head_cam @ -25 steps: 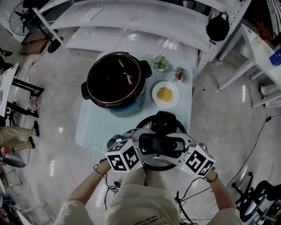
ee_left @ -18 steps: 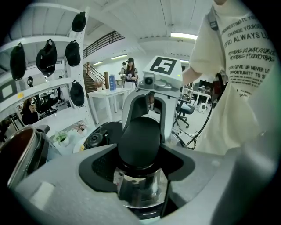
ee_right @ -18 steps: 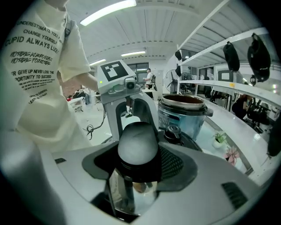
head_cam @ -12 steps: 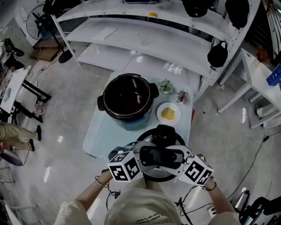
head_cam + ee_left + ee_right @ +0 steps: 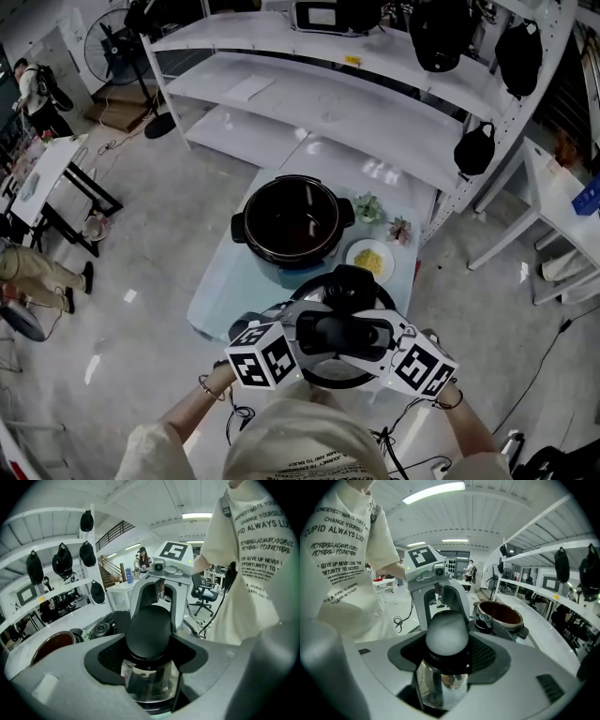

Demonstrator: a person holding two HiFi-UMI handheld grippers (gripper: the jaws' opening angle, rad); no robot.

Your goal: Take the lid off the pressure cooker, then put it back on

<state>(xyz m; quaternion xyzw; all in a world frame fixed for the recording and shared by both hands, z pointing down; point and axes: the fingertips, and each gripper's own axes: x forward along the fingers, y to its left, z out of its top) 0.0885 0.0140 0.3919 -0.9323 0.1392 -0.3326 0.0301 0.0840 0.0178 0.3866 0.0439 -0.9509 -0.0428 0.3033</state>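
Both forearms reach forward from the torso, the left forearm (image 5: 192,403) at 7 o'clock in the head view and the right forearm (image 5: 472,419) at 5 o'clock. The left tool (image 5: 305,326) points toward 3 o'clock and the right tool (image 5: 386,335) toward 9 o'clock, facing each other and tipped slightly down. Each tool's jaws stand wide and clamp one end of the lid handle (image 5: 343,331) between them.
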